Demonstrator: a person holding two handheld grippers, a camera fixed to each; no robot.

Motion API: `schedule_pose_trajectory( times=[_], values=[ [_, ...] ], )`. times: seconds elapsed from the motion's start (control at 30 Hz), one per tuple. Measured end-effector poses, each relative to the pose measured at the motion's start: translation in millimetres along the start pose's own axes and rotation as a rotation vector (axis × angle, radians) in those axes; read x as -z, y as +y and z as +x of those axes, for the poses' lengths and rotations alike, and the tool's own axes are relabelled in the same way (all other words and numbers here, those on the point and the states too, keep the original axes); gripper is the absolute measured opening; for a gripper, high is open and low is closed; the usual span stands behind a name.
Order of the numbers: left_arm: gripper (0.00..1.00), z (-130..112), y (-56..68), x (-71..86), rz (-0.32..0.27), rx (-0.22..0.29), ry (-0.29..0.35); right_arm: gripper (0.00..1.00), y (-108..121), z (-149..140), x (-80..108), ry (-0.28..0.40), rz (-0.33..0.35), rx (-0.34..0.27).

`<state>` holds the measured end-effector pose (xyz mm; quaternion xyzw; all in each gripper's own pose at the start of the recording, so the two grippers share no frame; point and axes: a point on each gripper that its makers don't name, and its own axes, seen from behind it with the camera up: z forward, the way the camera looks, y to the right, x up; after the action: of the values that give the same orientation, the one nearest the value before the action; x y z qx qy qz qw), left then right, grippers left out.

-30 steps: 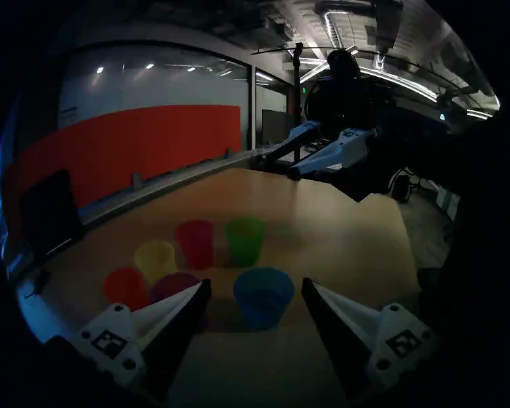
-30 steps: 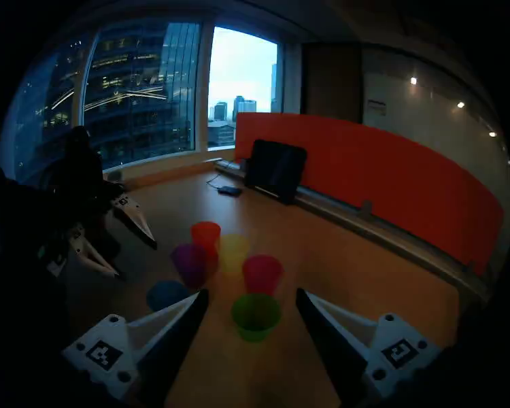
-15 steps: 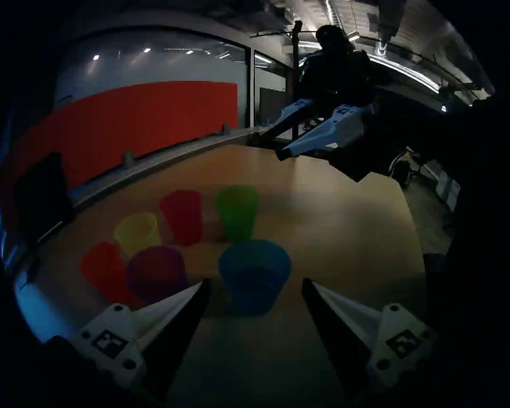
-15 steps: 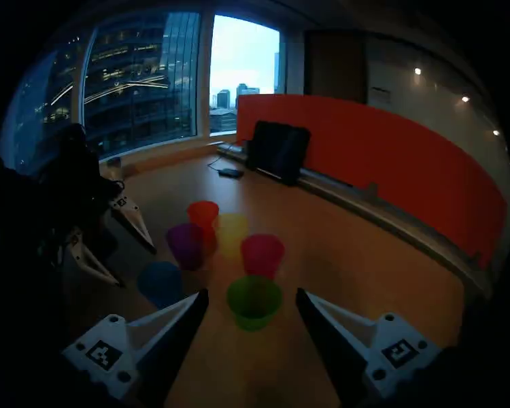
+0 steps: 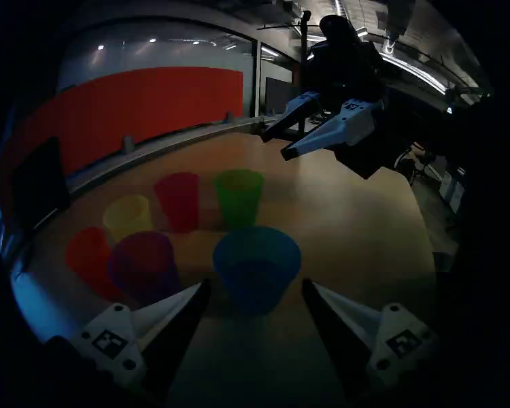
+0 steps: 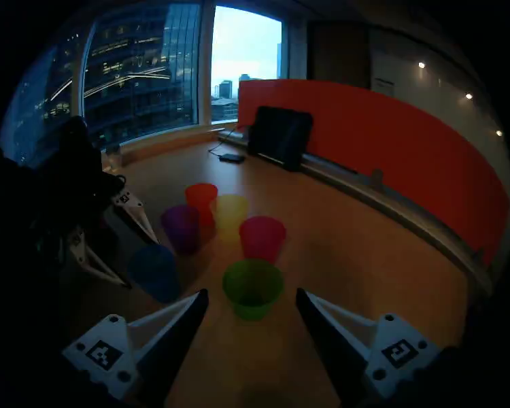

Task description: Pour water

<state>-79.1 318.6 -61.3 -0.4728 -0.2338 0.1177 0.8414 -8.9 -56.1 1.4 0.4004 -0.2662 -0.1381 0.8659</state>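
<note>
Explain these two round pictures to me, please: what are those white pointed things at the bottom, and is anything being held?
There is no robot arm here. A person holds a two-finger gripper in each hand, and a fisheye camera rides on each one. The left gripper view looks along the left gripper, the right gripper view along the right gripper. The white wedges are their fingers. Both grippers are open and hold nothing. On the wooden table stand six plastic cups: a blue cup just ahead of the left gripper, a green cup ahead of the right, then a pink cup, yellow cup, purple cup and orange cup.
</note>
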Motion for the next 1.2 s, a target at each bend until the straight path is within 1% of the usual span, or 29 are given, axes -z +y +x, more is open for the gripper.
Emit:
schedule_pose_trajectory(
  times=[0.27,0.6,0.97,1.03,1.1,1.2],
  values=[
    [0.99,3.2,-1.5,-10.2,-0.001,0.0,-0.003,0.99,2.3,-10.2,-8.8,-0.024,0.003,-0.003],
    [0.99,9.9,-0.5,-20.9,-0.006,-0.007,-0.001,1.0,3.1,-15.2,-15.9,-0.038,0.008,-0.009],
    [0.99,8.4,-2.5,-23.7,-0.005,0.0,-0.022,0.99,4.8,-16.5,-18.8,-0.042,0.008,-0.013],
    [0.97,8.3,-2.7,-23.2,-0.005,-0.002,-0.025,0.99,4.9,-16.8,-19.3,-0.043,0.009,-0.014],
    [0.92,8.4,-2.4,-22.7,-0.006,-0.005,-0.027,0.99,5.0,-17.3,-20.0,-0.044,0.009,-0.014],
    [0.88,8.7,-0.9,-22.7,-0.012,-0.013,-0.03,0.99,4.9,-18.2,-21.2,-0.045,0.01,-0.015]
  ],
)
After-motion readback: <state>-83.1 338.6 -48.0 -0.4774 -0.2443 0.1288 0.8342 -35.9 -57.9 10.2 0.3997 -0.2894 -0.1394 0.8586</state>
